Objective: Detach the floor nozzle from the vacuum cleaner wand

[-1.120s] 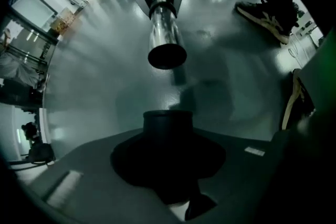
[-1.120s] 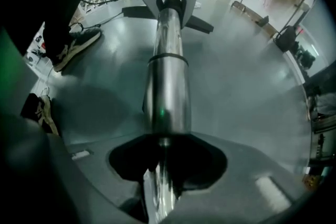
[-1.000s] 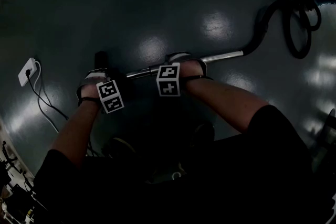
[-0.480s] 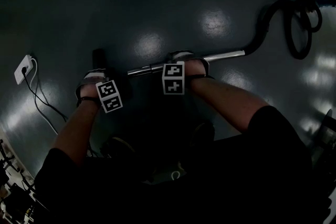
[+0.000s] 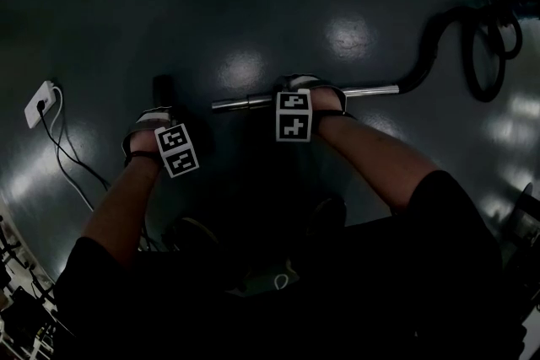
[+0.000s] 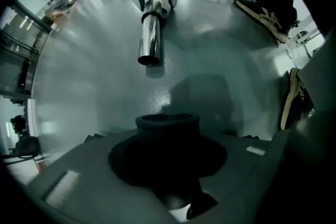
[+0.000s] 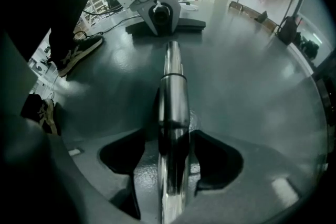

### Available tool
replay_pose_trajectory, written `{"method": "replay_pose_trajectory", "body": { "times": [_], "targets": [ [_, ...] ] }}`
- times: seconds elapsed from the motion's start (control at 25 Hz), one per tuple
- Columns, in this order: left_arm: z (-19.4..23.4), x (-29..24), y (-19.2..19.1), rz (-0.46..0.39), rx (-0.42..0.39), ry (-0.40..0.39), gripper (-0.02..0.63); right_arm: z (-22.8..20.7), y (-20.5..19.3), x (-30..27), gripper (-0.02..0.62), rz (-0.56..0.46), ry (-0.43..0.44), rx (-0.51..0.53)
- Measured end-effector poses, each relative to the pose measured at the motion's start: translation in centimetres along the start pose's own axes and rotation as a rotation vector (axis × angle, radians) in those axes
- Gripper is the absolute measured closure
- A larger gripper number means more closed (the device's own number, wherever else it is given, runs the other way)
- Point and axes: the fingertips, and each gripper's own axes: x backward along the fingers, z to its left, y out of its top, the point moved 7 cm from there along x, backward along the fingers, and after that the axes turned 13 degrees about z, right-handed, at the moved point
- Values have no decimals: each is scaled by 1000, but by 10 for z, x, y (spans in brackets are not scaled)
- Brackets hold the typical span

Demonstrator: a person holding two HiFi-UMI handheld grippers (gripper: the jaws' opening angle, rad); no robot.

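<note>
Jaws first, from the head view: the left gripper [image 5: 164,129] points down at the floor nozzle [image 5: 162,88], a black stub on the glossy dark floor [image 5: 253,4]. The right gripper [image 5: 294,101] sits over the chrome wand [image 5: 245,104], which runs right into a black ribbed hose [image 5: 430,38]. A white socket block [image 5: 40,105] lies far left.

Left gripper view now: the left gripper [image 6: 168,157] is easing its jaws open, and the floor nozzle's round matte neck [image 6: 168,126] fills the gap. The wand's hollow polished end [image 6: 149,44] is clear of it, with bare floor between.

Right gripper view: the right gripper [image 7: 173,157] has its jaws opening wide. The smooth wand [image 7: 173,102] runs between them with gaps on both sides.
</note>
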Motion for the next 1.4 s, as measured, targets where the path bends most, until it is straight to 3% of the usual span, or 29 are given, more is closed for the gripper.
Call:
{"method": "replay_pose_trajectory", "body": {
  "times": [0.16, 0.28, 0.44, 0.64, 0.76, 0.88, 1.08, 1.24, 1.4],
  "targets": [
    [-2, 4, -3, -4, 18, -52, 376, 4, -5, 8, 298, -25, 28, -5],
    [-3, 20, -7, -68, 71, -100, 348, 7, -12, 32, 293, -67, 27, -68],
    [4, 73, -27, -182, 263, -154, 253, 9, -27, 105, 281, -199, 29, -292],
    [-6, 198, -77, -344, 428, -156, 288, 49, -53, 230, 281, -391, 55, -593],
    [-24, 293, -120, -425, 578, -149, 311, 91, -57, 315, 281, -479, 87, -742],
    [-40, 407, -159, -522, 729, -74, 347, 131, -53, 416, 281, -568, 104, -822],
    [-53, 593, -207, -650, 939, 83, 373, 176, -42, 576, 281, -660, 110, -768],
    [-76, 701, -235, -738, 999, 180, 374, 211, -38, 664, 281, -691, 93, -730],
    [-98, 750, -256, -845, 990, 271, 380, 228, -31, 714, 282, -716, 9, -761]
  ]
}}
